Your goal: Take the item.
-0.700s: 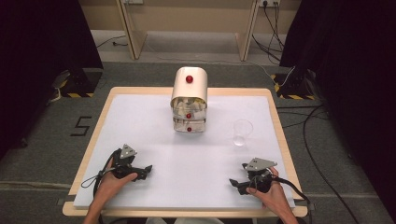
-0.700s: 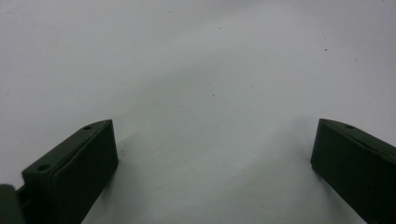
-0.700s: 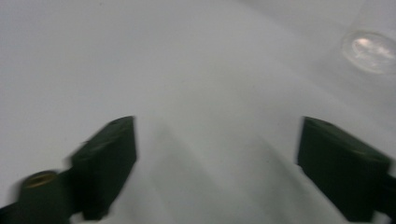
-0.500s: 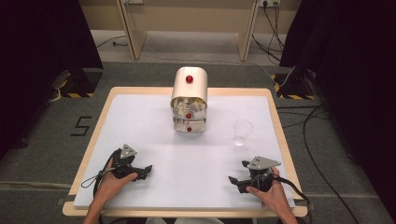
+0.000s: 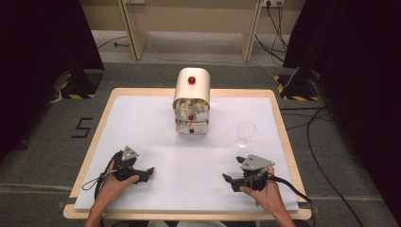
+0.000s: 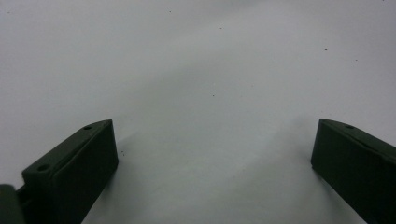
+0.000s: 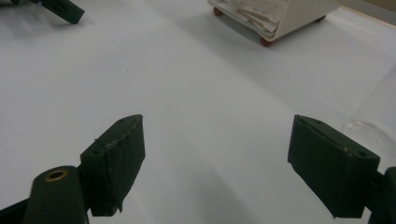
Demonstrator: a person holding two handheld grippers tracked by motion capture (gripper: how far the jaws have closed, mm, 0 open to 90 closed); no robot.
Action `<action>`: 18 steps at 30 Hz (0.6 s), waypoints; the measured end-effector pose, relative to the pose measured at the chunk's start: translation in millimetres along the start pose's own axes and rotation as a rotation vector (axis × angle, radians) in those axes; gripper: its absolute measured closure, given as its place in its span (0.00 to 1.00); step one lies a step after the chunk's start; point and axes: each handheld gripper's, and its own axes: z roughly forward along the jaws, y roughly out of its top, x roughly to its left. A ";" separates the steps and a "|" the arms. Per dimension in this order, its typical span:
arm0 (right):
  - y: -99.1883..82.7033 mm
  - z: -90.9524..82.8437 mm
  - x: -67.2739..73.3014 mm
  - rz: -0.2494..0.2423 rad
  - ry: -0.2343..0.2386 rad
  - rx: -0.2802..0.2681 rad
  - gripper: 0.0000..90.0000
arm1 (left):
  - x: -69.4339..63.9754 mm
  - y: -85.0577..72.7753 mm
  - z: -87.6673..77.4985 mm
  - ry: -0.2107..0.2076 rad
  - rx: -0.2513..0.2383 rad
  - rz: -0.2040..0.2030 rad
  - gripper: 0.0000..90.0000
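Note:
A cream mini drawer cabinet (image 5: 191,101) with red knobs stands at the back middle of the white table (image 5: 142,123); paper slips show in its drawers. A clear plastic cup (image 5: 245,133) stands to its right. My left gripper (image 5: 149,171) lies near the front left, held by a hand and pointing right, and its jaws are open over bare table (image 6: 210,70). My right gripper (image 5: 229,179) lies near the front right, pointing left, open with nothing between the jaws. In the right gripper view the cabinet (image 7: 285,14) is ahead at the top and the cup (image 7: 369,135) is beside the right jaw.
The wooden table edge (image 5: 189,213) runs along the front. Cables (image 5: 302,194) trail from both grippers. Dark curtains stand on either side, and wooden legs (image 5: 132,28) stand on the floor behind the table. The other gripper's jaw tip (image 7: 60,9) shows at the top left of the right gripper view.

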 end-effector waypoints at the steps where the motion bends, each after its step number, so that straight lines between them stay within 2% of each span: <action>1: 3.3 2.0 0.7 -0.007 -0.001 0.000 0.22 | 0.0 0.0 0.0 0.000 0.000 0.000 0.00; 5: 21.3 13.0 4.5 -0.048 0.000 -0.012 0.23 | 0.0 0.0 0.0 0.000 0.000 -0.001 0.00; 18: 63.7 41.1 8.2 -0.100 0.020 -0.056 0.26 | 0.1 -0.1 0.2 -0.002 -0.003 -0.001 0.00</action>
